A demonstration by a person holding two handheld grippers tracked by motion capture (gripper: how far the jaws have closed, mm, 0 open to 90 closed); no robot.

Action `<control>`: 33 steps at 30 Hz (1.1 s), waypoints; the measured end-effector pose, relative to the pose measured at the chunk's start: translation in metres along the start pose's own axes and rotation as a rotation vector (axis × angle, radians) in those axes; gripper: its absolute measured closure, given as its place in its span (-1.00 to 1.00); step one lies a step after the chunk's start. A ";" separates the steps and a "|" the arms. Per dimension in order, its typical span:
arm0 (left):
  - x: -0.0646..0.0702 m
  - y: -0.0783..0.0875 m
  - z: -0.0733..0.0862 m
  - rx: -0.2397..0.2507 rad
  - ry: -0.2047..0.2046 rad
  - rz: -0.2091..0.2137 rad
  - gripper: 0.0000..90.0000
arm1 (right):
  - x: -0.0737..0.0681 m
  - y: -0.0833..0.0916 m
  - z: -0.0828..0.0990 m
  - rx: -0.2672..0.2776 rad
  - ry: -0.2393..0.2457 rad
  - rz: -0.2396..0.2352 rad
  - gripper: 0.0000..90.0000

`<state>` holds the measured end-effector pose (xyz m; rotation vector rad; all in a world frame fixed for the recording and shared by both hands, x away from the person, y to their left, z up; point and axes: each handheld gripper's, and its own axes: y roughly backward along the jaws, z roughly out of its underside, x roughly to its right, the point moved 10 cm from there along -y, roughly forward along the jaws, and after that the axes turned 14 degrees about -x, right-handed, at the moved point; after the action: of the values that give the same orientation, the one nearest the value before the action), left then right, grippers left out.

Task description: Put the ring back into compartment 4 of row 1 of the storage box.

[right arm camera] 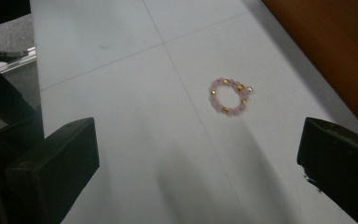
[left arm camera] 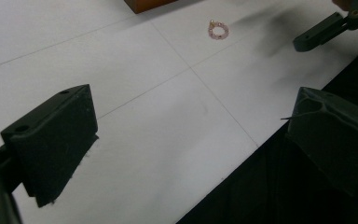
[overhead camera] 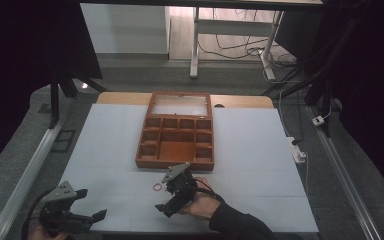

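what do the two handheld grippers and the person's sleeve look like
Both are black: the left gripper and right gripper each carry a grey three-cornered plate on top and a claw of two blocky black jaws. The right forearm wears a dark sleeve.

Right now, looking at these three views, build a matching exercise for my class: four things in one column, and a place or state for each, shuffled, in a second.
Things:
1. bracelet
2. wooden box
3. left gripper
4. right gripper

Places or states:
A. lid up, compartments bare
B. open, at the table's near left corner
C. open, nearest the bracelet
D. flat on the white mat, before the box

Pairs: 1-D, 2-A, 3-B, 4-C
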<state>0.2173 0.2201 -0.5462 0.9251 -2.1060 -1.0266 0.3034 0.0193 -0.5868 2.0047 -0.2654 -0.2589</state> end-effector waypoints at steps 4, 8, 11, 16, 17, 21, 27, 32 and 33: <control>0.000 0.000 0.000 0.001 0.001 0.001 -0.96 | -0.004 -0.009 -0.007 -0.010 0.030 -0.008 -1.00; 0.000 0.000 0.000 0.002 0.001 0.005 -0.96 | -0.006 -0.020 -0.011 -0.023 0.063 -0.008 -0.97; 0.000 0.000 0.000 0.003 0.000 0.007 -0.96 | -0.007 -0.025 -0.015 -0.008 0.086 -0.005 -0.87; 0.000 0.000 0.000 0.002 -0.003 0.006 -0.96 | -0.007 -0.030 -0.019 -0.012 0.121 -0.012 -0.50; 0.000 0.000 0.000 0.002 -0.003 0.006 -0.96 | -0.007 -0.032 -0.019 -0.012 0.121 -0.017 -0.44; 0.000 0.001 0.000 0.004 -0.004 0.007 -0.96 | -0.002 -0.034 -0.017 -0.036 0.147 0.026 -0.10; 0.000 0.001 0.000 0.003 -0.004 0.006 -0.96 | 0.007 -0.027 -0.014 -0.091 0.138 0.045 0.77; 0.001 0.000 0.000 0.003 -0.004 0.009 -0.96 | 0.008 -0.027 -0.013 -0.091 0.108 0.027 0.94; 0.000 0.001 0.000 0.004 -0.003 0.009 -0.96 | 0.008 -0.027 -0.013 -0.091 0.106 0.028 0.94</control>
<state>0.2168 0.2200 -0.5457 0.9159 -2.1138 -1.0205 0.3174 0.0397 -0.6060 1.9160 -0.2104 -0.1447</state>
